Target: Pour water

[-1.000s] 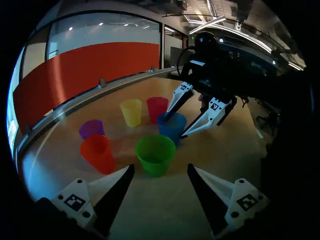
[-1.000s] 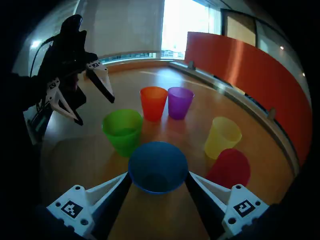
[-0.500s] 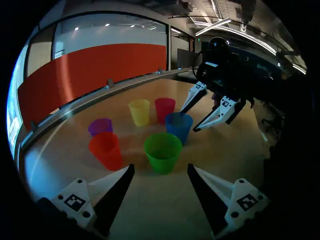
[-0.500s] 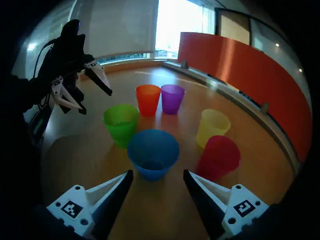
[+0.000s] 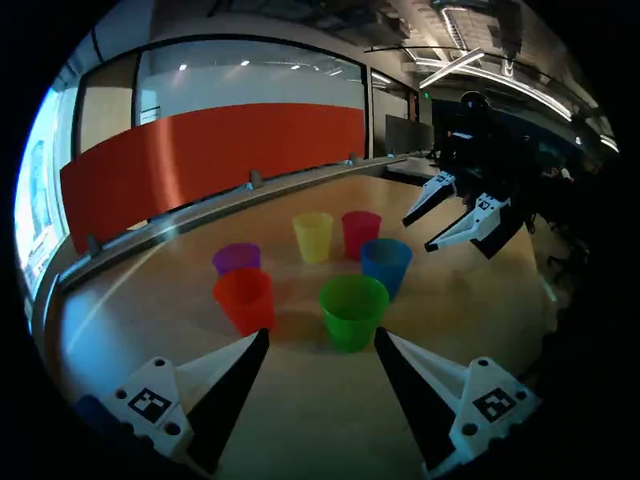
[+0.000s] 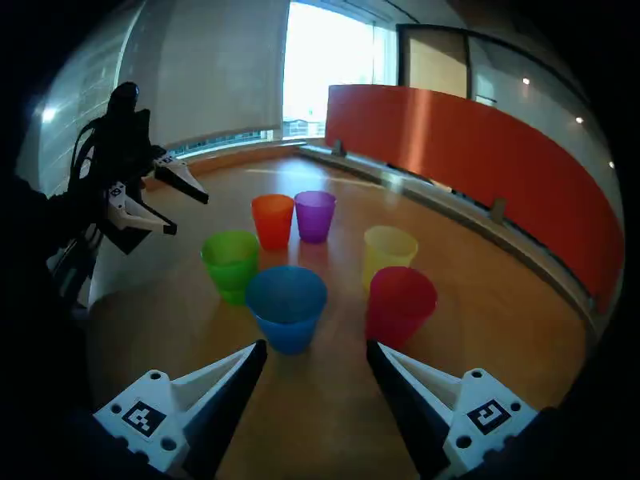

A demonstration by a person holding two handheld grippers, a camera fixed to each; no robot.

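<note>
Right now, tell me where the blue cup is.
Right gripper view: the blue cup stands just ahead of the right gripper, between the green cup and red cup.

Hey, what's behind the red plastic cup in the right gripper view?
A yellow plastic cup stands just behind the red plastic cup. Its rim and upper wall show; the red cup covers its base, so whether they touch is unclear.

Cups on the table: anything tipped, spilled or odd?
Nothing stands out. Green cup, blue cup, red cup, yellow cup, orange cup and purple cup all stand upright on the table; no spill visible.
</note>
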